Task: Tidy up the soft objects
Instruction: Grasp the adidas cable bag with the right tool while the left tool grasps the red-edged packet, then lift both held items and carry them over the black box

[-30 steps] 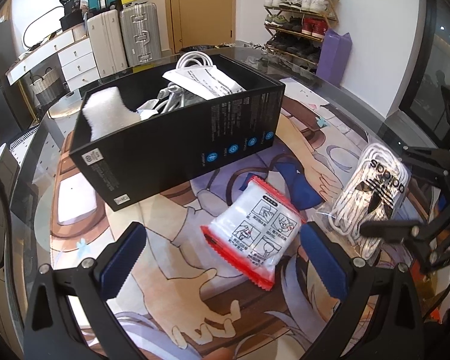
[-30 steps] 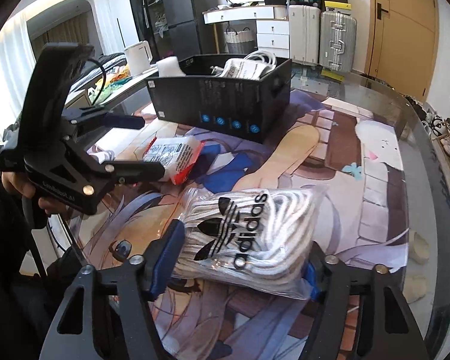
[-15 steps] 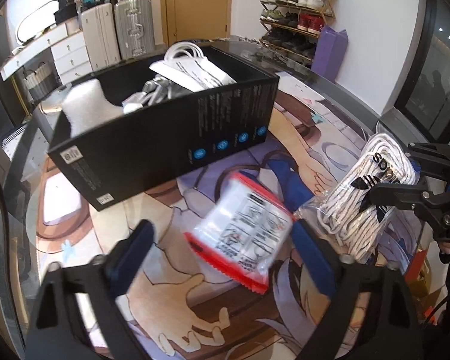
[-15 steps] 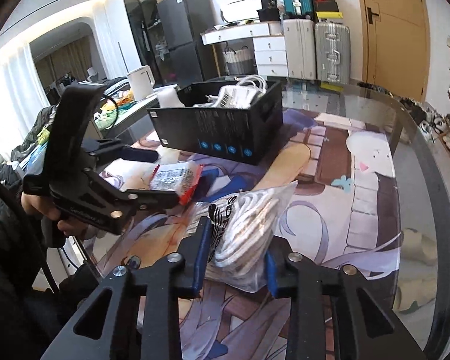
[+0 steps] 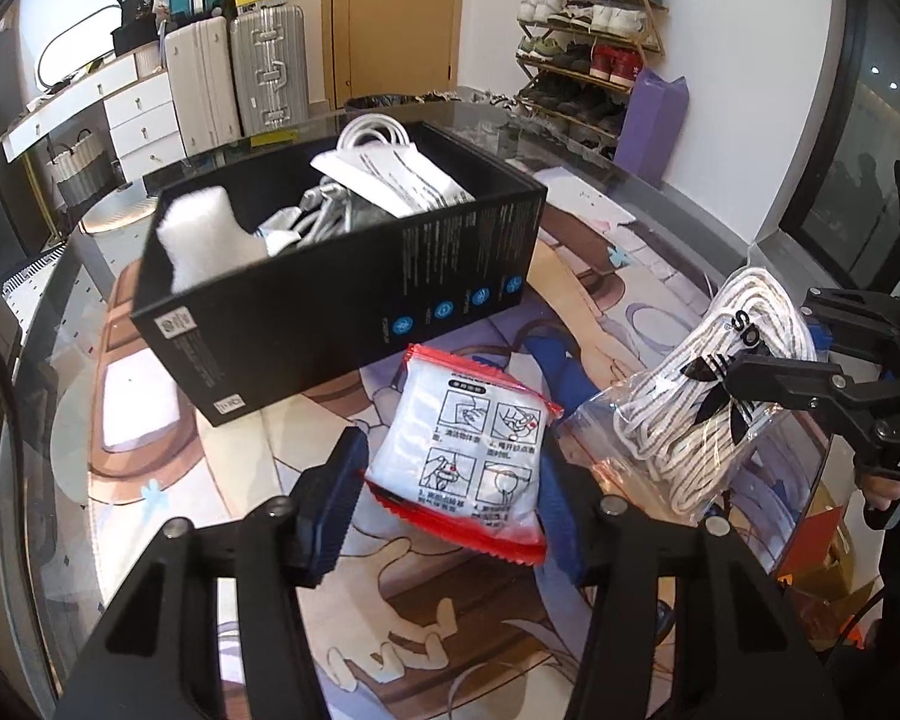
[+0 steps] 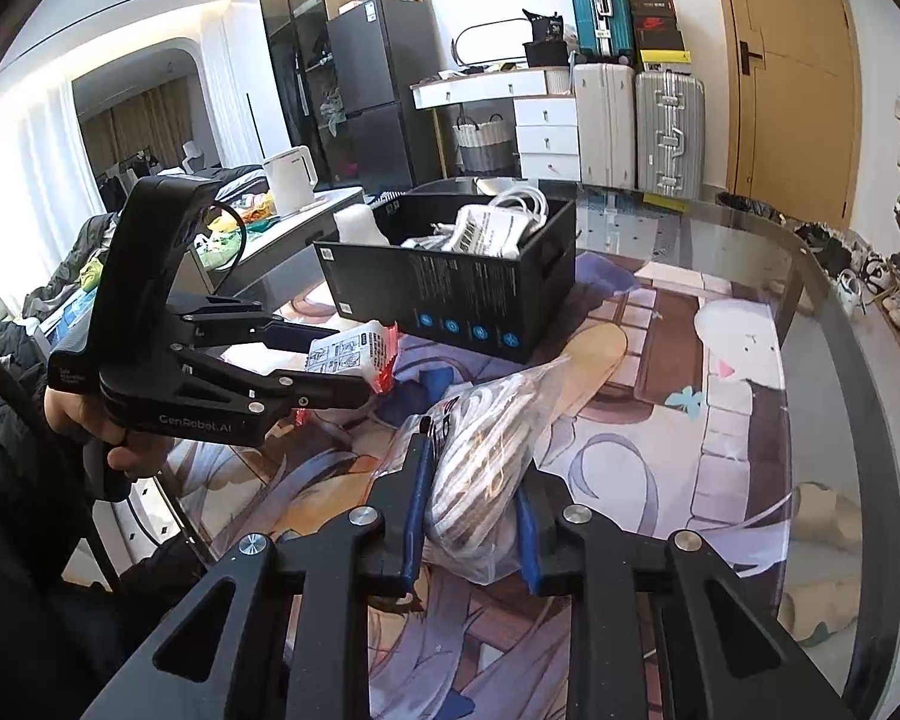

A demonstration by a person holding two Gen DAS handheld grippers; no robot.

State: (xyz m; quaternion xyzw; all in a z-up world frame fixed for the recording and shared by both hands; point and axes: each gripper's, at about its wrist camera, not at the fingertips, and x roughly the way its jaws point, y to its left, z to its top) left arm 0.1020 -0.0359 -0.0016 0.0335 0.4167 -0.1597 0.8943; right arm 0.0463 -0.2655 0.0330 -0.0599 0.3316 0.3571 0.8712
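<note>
The left tongs (image 5: 450, 489) are clamped on a white packet (image 5: 468, 456) with red edges and printed instruction panels, blue pads pressing its two sides. The packet sits in front of the black box (image 5: 342, 294), close to its near wall, and appears lifted off the table (image 5: 168, 462), though the contact is hard to judge. In the right wrist view the same packet (image 6: 354, 351) shows between the fingers of the left tongs (image 6: 360, 360), just in front of the box (image 6: 450, 282).

The right tongs (image 6: 471, 516) are closed on a clear bag of white laces (image 6: 486, 456), squeezing it narrow between the blue pads. From the left wrist view the bag (image 5: 708, 396) hangs to the right of the packet, near it, with the right tongs (image 5: 744, 372) gripping its middle.

The open box stands on the table's printed mat and holds a white foam block (image 5: 204, 240), a coil of white cable (image 5: 372, 132) and a white printed pouch (image 5: 396, 180) among other items.
</note>
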